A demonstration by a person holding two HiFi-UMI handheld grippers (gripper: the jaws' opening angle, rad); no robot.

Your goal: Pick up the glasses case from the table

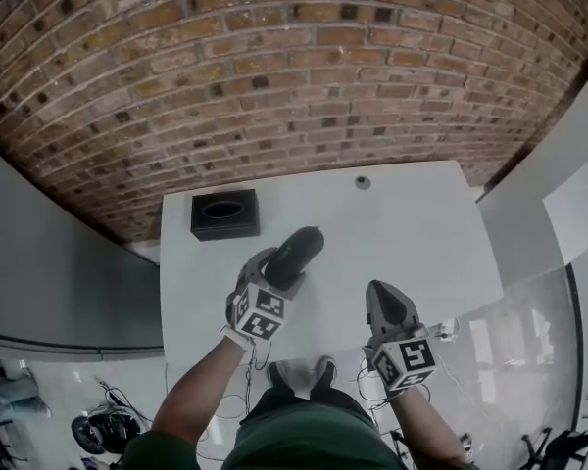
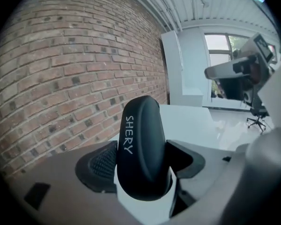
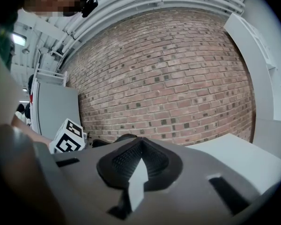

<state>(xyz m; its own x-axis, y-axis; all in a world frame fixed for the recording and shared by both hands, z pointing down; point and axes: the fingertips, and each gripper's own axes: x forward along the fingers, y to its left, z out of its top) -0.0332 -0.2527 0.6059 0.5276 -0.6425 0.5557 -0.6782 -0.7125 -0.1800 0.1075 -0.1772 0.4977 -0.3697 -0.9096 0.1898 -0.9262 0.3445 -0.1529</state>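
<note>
One glasses case (image 2: 140, 144) pinched in left gripper (image 2: 143, 163) jaws; right gripper (image 3: 138, 165) jaws pressed together.

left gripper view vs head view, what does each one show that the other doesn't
Only the left gripper view: the white SHERY lettering on the glasses case, plus a window and an office chair. Only the head view: the black box and the right gripper, shut and empty. Both: the left gripper clamped on the case, the white table and the brick wall.
</note>
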